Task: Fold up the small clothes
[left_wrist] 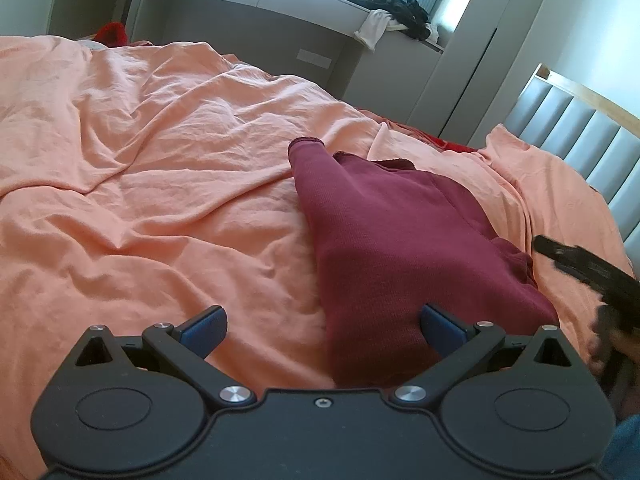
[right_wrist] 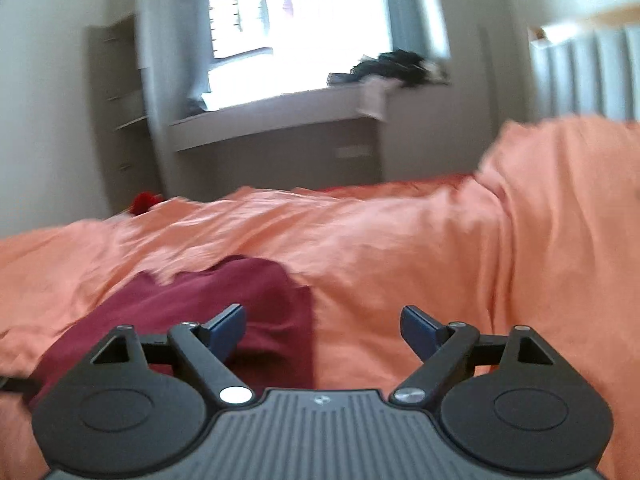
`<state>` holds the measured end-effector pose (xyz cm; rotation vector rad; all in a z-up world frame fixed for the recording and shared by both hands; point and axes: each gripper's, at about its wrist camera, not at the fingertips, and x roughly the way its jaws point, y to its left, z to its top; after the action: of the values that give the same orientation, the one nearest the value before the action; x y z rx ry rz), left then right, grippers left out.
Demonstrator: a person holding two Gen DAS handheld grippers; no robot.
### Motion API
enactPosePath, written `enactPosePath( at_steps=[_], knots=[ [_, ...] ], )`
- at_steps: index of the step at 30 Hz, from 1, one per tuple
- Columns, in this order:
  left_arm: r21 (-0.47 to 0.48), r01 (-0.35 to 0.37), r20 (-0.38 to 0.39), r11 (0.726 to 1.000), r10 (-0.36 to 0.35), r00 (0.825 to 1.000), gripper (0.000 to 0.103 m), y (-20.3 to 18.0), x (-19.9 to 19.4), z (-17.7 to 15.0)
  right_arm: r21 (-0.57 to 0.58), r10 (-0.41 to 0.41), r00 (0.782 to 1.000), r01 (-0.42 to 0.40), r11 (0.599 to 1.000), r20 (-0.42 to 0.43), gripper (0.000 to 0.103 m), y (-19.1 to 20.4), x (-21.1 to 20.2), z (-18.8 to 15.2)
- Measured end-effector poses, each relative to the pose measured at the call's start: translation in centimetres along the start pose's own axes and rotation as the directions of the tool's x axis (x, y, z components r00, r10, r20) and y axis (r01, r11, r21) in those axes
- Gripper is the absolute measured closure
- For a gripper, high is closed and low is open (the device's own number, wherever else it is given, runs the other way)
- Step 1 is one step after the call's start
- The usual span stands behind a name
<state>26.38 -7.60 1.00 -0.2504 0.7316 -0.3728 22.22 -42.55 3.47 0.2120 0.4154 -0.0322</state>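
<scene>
One maroon garment (left_wrist: 384, 232); two tools; perhaps one sheet (left_wrist: 140, 160).

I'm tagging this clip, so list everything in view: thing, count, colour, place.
garment: one, maroon, lying on the bedspread
bedspread: one, orange, rumpled over the bed
headboard: one, grey padded, far right
clothes pile: one, dark and white, on the window ledge
red item: one, far edge of bed, unclear what
left gripper: open, over the garment's near end
right gripper: open, nothing between its pads

Matt ribbed-knit maroon garment (left_wrist: 384, 240)
</scene>
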Motion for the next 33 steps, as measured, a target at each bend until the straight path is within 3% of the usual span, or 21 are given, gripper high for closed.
enactPosePath(
  at_steps=[2,5,8,12,15,19,23,27,31,33],
  knots=[
    [0.000,0.002,0.000,1.000,-0.002,1.000,0.000,0.0,0.0,0.0,0.066,0.006,0.998,-0.002,0.998,-0.056,0.014,-1.4,1.8,-0.3],
    [-0.008,0.008,-0.003,1.000,-0.008,1.000,0.000,0.3,0.1,0.0,0.132,0.091,0.983,-0.070,0.989,-0.157,0.014,-3.0,3.2,-1.0],
    [-0.022,0.018,-0.008,1.000,-0.018,1.000,0.000,0.7,0.1,-0.1,0.056,0.115,0.975,-0.106,0.993,-0.188,0.012,-3.1,2.4,-1.3],
    [-0.034,0.023,-0.011,0.999,-0.024,1.000,0.000,0.9,0.4,-0.2,-0.107,0.096,0.973,-0.120,0.987,-0.210,0.008,-1.5,0.7,-2.5],
    [-0.035,0.022,-0.011,0.999,-0.022,1.000,0.000,0.8,0.4,-0.4,-0.153,0.083,0.969,-0.121,0.981,-0.232,0.008,-0.7,0.3,-3.1],
    [-0.038,0.020,-0.010,0.999,-0.020,1.000,0.000,0.8,0.4,-0.4,-0.115,0.090,0.988,-0.104,0.988,-0.128,0.011,-1.1,-1.1,-1.9],
    [-0.039,0.016,-0.014,0.999,-0.017,1.000,0.000,0.8,0.4,-0.3,-0.163,0.136,0.987,-0.149,0.975,-0.086,0.033,-0.2,-1.4,-0.9],
    [-0.035,0.012,-0.012,0.999,-0.013,1.000,0.000,0.7,0.4,-0.3,-0.246,0.177,0.976,-0.203,0.948,-0.126,0.054,1.6,-0.8,-1.3],
    [-0.039,0.012,-0.015,0.999,-0.013,1.000,0.000,0.7,0.3,-0.3,-0.308,0.166,0.979,-0.195,0.931,-0.118,0.087,2.7,-0.3,-2.2],
    [-0.039,0.011,-0.014,0.999,-0.012,1.000,0.000,0.7,0.3,-0.3,-0.334,0.170,0.979,-0.198,0.921,-0.111,0.095,3.1,-0.5,-2.6]
  ],
)
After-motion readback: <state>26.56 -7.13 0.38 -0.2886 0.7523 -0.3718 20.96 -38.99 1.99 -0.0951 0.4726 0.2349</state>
